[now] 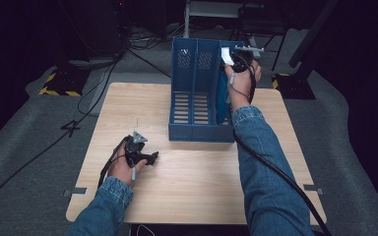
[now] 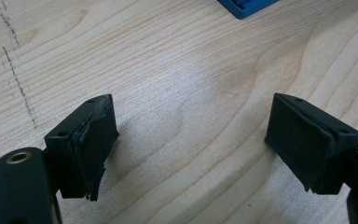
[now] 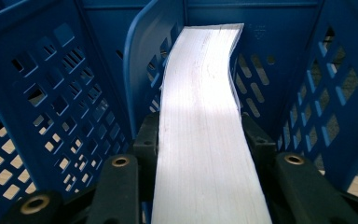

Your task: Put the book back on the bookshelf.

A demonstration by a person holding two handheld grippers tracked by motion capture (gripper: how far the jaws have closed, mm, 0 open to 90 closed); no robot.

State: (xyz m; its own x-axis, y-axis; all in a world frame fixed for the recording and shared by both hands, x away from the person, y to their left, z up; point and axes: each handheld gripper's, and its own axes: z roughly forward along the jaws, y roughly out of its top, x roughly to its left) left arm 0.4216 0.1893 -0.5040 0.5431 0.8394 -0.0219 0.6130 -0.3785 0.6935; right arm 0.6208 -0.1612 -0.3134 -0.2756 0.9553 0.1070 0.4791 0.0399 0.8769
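Observation:
A blue three-slot file rack (image 1: 197, 93) stands at the far middle of the wooden table (image 1: 187, 191). My right gripper (image 1: 238, 61) is over the rack's right slot, shut on a book with a thick white page edge (image 3: 205, 116) that reaches down into that slot (image 3: 279, 84). A white corner of the book (image 1: 226, 55) sticks up beside the hand. My left gripper (image 1: 150, 158) rests low on the table at the front left, open, with bare wood between its pads (image 2: 91, 140).
The rack's left and middle slots (image 1: 191, 103) hold nothing. A corner of the rack's blue base (image 2: 247, 7) lies ahead of the left gripper. Cables (image 1: 275, 172) trail from both grippers; dark floor and stands surround the table.

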